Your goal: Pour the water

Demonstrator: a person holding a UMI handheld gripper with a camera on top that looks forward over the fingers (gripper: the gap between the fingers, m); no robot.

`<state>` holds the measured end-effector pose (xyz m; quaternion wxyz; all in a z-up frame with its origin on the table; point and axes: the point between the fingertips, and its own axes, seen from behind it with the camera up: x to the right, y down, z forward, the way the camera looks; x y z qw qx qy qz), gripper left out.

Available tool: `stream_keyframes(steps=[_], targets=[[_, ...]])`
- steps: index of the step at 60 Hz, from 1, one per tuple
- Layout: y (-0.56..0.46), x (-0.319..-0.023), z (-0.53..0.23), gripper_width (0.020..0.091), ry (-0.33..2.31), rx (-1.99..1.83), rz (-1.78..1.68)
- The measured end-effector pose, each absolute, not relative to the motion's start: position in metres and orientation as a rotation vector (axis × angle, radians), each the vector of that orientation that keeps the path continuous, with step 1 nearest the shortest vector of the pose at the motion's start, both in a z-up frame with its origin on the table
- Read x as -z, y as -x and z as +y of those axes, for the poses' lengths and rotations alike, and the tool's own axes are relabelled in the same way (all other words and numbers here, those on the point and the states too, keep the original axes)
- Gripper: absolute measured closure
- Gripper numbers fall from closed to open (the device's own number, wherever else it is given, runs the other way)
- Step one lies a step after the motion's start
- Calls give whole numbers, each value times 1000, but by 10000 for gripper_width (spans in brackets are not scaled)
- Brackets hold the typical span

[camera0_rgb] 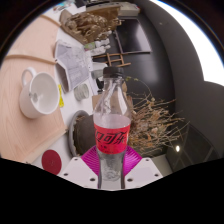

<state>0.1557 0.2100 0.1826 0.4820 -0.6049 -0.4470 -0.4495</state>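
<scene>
Clear plastic bottle (pixel 112 128), red label, dark cap, upright at lower centre of frame. Gripper (pixel 112 168) clamped on its lower body, magenta pads (pixel 92 160) pressing both sides. White cup (pixel 42 94) upper left.

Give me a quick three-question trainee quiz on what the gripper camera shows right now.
1. True or false: the bottle stands upright between the gripper fingers.
2. What colour is the bottle's label? A red, B green, C blue.
3. Which white vessel sits beyond the bottle, on the wooden surface?

Key: 1 true; 2 A; 3 the cup.
</scene>
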Motion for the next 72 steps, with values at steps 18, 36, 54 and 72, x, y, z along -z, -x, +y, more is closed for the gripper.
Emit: stream_keyframes(steps=[18,36,54,72], targets=[[-173,-174,198,848,1863,380,-433],[-172,-106,204,849,1943,-20,-187],[-178,-61,197,812,1931,-64,-136],[-186,-72,174,253,2001,-74,-44]])
